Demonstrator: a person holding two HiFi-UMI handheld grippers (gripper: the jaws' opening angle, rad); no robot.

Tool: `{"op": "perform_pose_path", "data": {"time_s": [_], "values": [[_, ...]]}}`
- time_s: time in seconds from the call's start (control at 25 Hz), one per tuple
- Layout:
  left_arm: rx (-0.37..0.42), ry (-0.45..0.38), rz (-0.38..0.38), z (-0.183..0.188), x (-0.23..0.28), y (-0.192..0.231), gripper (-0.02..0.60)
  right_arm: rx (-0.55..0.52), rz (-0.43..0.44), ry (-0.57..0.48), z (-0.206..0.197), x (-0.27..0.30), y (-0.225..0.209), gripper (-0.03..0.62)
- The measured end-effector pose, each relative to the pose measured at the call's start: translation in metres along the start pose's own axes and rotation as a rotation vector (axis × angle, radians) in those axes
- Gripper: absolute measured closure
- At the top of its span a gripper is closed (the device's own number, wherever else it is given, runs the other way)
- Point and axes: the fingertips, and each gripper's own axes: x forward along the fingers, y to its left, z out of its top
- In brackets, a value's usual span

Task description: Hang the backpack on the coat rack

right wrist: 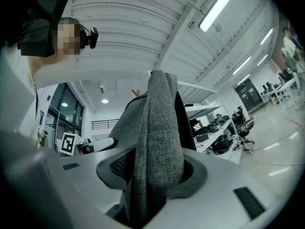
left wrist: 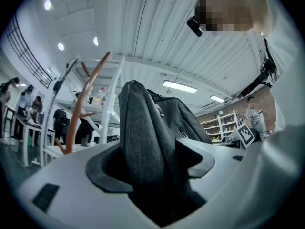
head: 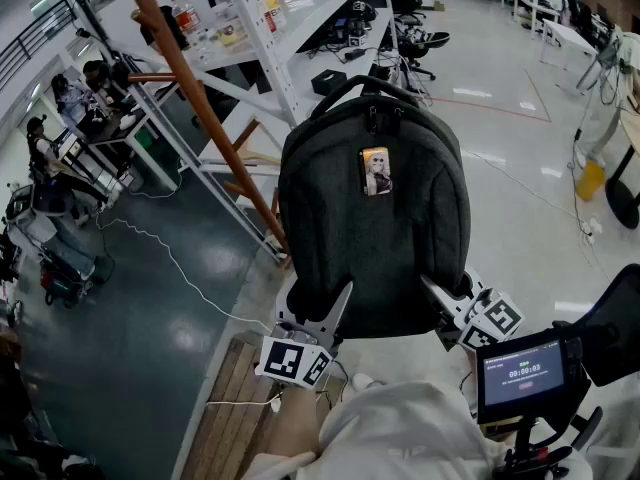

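A dark grey backpack hangs upright in the air in front of me, top handle up, with a small picture tag on its front. My left gripper grips its lower left side and my right gripper its lower right side. In the left gripper view a fold of the backpack fills the gap between the jaws of the left gripper. The right gripper likewise pinches a grey fold of the backpack. The brown wooden coat rack leans at the upper left, apart from the bag; the coat rack also shows left of the bag.
White metal shelving stands right behind the coat rack. People sit at desks on the far left. A white cable trails over the dark floor. A wooden board lies below. A small screen sits at lower right.
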Motion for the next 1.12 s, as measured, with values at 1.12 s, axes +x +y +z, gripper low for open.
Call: {"op": "perform_pose_path", "data": {"time_s": [1.12], "values": [[0.307,-0.181,0.505,0.15,-0.08,0.235,0.273,-0.086,0.525,-0.137,0.066,0.316,0.111,0.416]]}}
